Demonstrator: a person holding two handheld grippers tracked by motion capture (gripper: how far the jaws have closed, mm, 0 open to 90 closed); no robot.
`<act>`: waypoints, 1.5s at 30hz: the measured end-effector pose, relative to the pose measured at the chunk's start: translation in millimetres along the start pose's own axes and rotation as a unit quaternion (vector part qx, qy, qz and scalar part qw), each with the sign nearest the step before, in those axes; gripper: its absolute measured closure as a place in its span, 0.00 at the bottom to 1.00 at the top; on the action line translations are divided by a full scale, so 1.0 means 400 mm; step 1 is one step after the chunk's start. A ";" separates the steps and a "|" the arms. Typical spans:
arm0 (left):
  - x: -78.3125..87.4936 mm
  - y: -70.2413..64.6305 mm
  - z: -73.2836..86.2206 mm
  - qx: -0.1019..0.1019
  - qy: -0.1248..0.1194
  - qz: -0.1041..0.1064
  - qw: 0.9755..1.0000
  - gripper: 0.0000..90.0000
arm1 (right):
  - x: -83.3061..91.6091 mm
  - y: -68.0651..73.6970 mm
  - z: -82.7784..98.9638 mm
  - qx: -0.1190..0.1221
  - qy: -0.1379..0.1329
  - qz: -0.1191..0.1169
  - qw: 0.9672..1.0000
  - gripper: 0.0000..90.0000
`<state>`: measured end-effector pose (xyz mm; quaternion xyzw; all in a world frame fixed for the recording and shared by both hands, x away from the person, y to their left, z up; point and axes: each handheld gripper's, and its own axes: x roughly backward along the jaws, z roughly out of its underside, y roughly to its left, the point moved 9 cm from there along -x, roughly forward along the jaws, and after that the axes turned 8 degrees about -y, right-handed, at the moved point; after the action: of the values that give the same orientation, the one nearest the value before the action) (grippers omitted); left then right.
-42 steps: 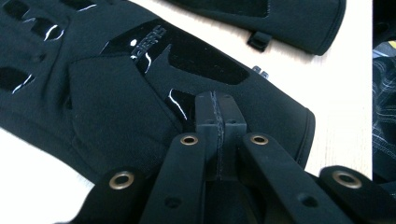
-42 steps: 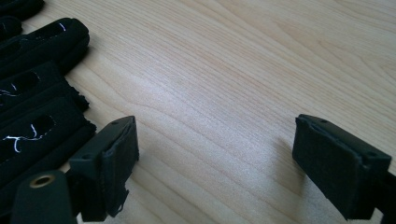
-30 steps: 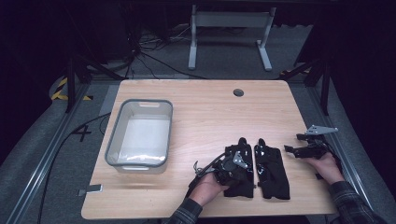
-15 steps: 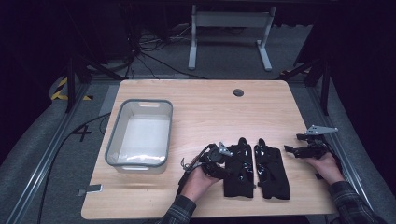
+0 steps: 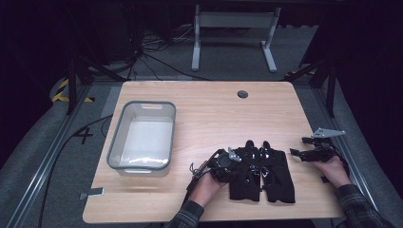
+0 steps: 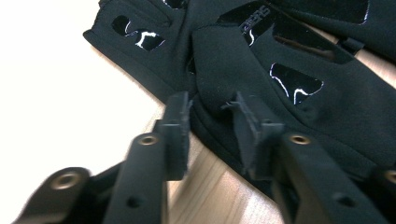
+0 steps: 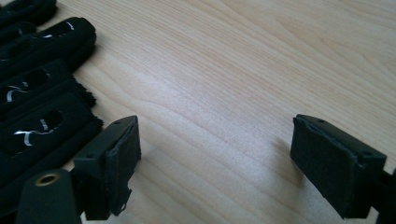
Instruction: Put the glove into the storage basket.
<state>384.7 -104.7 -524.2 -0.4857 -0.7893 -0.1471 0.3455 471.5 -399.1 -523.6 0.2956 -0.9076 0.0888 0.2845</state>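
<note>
Lying flat on the pale wood-grain table [image 5: 209, 109], two black gloves [image 5: 261, 173] sit side by side at its near edge, well to the right of the clear plastic bin [image 5: 142, 135]. The gloves are matte, soft fabric with glossy cut-out patches that catch white glints, and one patch carries small printed lettering in the left gripper view; their fingers point away from the person. The bin is a rounded rectangle with a grey rim and frosted walls.

The left gripper [image 6: 212, 116] is at the cuff edge of the nearer glove, right of the bin; its jaws have just been closing, and a fold of black cloth lies between the ragged foam pads, though whether they pinch it I cannot tell. The right gripper [image 7: 215, 154] rests farther right of the bin, beyond the gloves, its padded jaws spread wide over bare wood, grasping nothing.
</note>
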 end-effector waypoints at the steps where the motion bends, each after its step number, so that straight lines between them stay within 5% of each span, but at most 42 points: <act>1: 0.000 -0.001 0.000 0.003 -0.001 0.002 1.000 0.83 | 0.004 0.003 0.000 -0.001 0.002 -0.002 1.000 0.21; 5: -0.001 -0.001 -0.001 0.015 -0.003 0.006 1.000 0.92 | 0.034 0.039 -0.003 0.015 0.003 -0.014 1.000 0.23; 14: 0.001 0.001 -0.005 0.032 -0.006 0.008 0.999 0.95 | 0.102 0.133 -0.003 0.027 -0.013 -0.066 0.997 0.31; 21: 0.024 -0.002 -0.025 0.046 -0.028 0.017 0.998 0.95 | 0.134 0.196 -0.001 0.044 -0.021 -0.112 0.992 0.62; 25: 0.038 -0.004 -0.038 0.051 -0.045 0.026 0.997 0.95 | 0.131 0.240 0.004 0.053 -0.006 -0.156 0.986 0.90; 29: 0.048 -0.009 -0.048 0.055 -0.060 0.038 0.996 0.95 | 0.120 0.265 0.012 0.060 0.010 -0.173 0.983 0.99; 36: 0.056 -0.012 -0.059 0.056 -0.073 0.047 0.995 0.97 | 0.079 0.297 0.043 0.095 0.055 -0.191 0.975 1.00; 40: 0.053 -0.009 -0.057 0.056 -0.068 0.045 0.995 0.97 | 0.080 0.297 0.044 0.093 0.054 -0.193 0.975 1.00; 45: 0.064 -0.014 -0.084 0.062 -0.095 0.058 0.992 0.97 | 0.079 0.298 0.043 0.098 0.054 -0.192 0.975 1.00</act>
<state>385.9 -109.6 -481.7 -0.5199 -0.7969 -0.0313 0.3061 372.7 -323.7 -519.0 0.4857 -0.8041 0.1366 0.3144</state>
